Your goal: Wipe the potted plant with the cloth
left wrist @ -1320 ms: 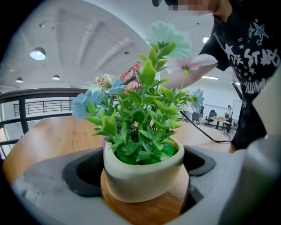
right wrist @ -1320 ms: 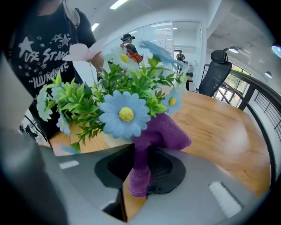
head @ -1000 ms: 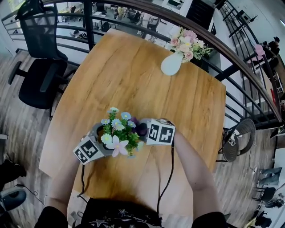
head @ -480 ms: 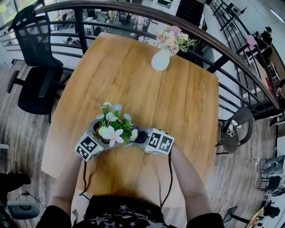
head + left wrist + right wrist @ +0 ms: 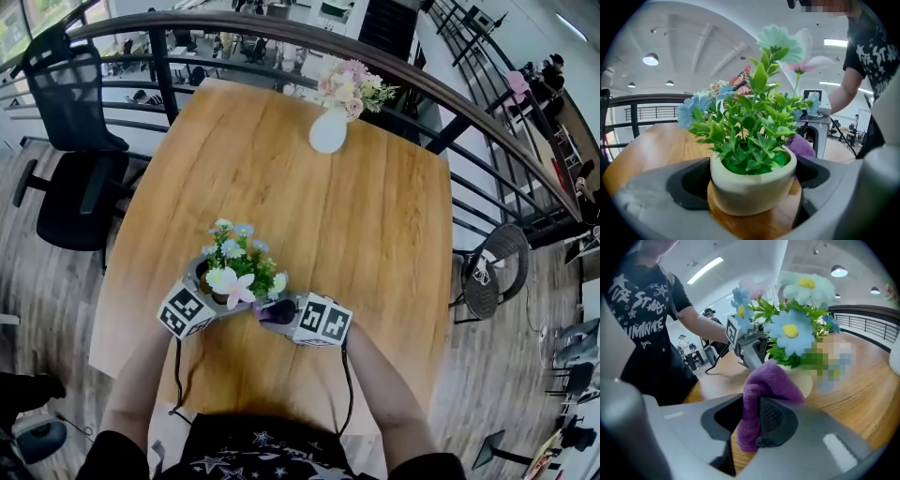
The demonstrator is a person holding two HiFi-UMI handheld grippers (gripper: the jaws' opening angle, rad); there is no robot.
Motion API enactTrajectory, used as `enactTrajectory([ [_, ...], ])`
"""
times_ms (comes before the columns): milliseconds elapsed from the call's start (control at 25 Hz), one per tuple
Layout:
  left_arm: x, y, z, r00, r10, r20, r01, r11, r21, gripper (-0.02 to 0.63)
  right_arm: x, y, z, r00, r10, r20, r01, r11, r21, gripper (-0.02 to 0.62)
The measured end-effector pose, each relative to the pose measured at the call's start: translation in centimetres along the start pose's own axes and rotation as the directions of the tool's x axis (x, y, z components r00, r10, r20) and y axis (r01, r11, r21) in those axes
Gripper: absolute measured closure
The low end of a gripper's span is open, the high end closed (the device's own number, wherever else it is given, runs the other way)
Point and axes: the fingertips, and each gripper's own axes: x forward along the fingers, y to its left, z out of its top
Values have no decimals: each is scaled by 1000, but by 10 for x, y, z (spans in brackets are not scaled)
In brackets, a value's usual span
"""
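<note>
Down near the person's edge of the wooden table (image 5: 375,216), the potted plant (image 5: 750,185) stands upright, and the left gripper (image 5: 211,286) has its jaws closed on either side of the cream pot, with blue, white and pink flowers rising above them. Just beside it, on the person's right, the right gripper (image 5: 749,420) is clamped on a fold of the purple cloth (image 5: 764,385), whose bunched top sits at the pot's rim below the leaves. Well apart, at the far edge, stands a white vase (image 5: 328,131) of pink flowers
</note>
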Motion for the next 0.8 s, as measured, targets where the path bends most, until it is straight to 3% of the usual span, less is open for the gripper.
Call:
enactTrajectory([
  [200,0,-1,1,996,-88,-13,89,995,43,20,-10,0,-6,999,-35,25,33,998,46,514],
  [480,0,-7,-2,971,-227,-76,235,966,107,20,-40,-17,-22,988,-135,81,120,979,163,512],
  [600,0,-5,0,976,-201,-81,207,975,84,19,-51,-24,-28,982,-170,79,152,969,193,512],
  [800,-16,6,-2,995,-94,-25,93,995,-23,20,-56,-22,-27,978,-191,85,169,962,213,512],
])
